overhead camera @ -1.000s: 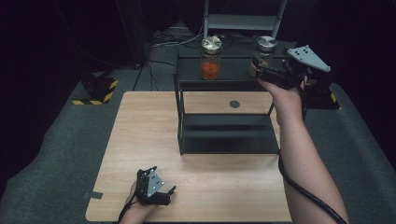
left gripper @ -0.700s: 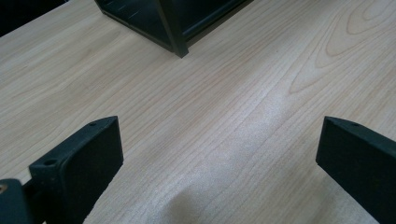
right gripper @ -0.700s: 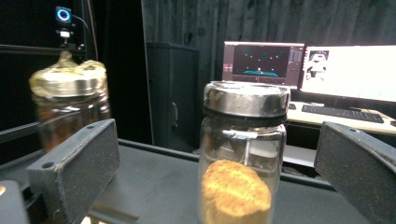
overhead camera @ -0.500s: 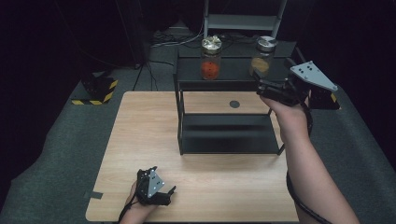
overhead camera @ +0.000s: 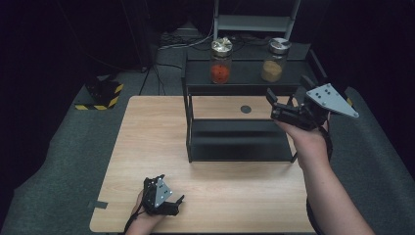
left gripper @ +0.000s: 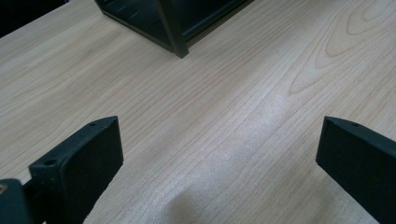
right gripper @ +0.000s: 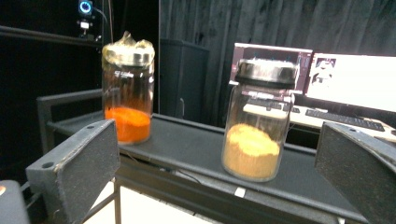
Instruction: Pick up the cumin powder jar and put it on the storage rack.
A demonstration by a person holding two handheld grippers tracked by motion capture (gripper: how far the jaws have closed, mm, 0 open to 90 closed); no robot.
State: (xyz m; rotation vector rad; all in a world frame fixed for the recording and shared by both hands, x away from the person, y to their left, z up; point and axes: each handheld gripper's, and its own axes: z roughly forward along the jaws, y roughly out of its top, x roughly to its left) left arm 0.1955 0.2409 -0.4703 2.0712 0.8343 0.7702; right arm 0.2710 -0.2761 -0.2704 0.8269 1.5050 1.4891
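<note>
A black two-tier rack [overhead camera: 244,71] stands on the wooden table [overhead camera: 147,142]. Two glass jars are on its top shelf [right gripper: 187,149]. One holds orange-red powder [overhead camera: 220,62] [right gripper: 127,93]; the other holds tan powder under a dark lid [overhead camera: 272,62] [right gripper: 257,126]. My right gripper [overhead camera: 285,100] [right gripper: 219,163] hangs open and empty in the air by the rack's right end, a short way in front of the tan jar. My left gripper [overhead camera: 172,191] [left gripper: 219,154] rests open near the table's front edge, over bare wood.
A small dark disc [overhead camera: 245,108] lies on the table behind the rack. The rack's near corner post [left gripper: 173,28] stands ahead of the left gripper. A yellow-black striped block [overhead camera: 100,93] sits on the floor at left. Monitors and a keyboard [right gripper: 355,79] stand beyond the rack.
My right gripper has drawn back from the tan jar, down and toward the person, leaving the jar standing on the top shelf. The left gripper has not moved.
</note>
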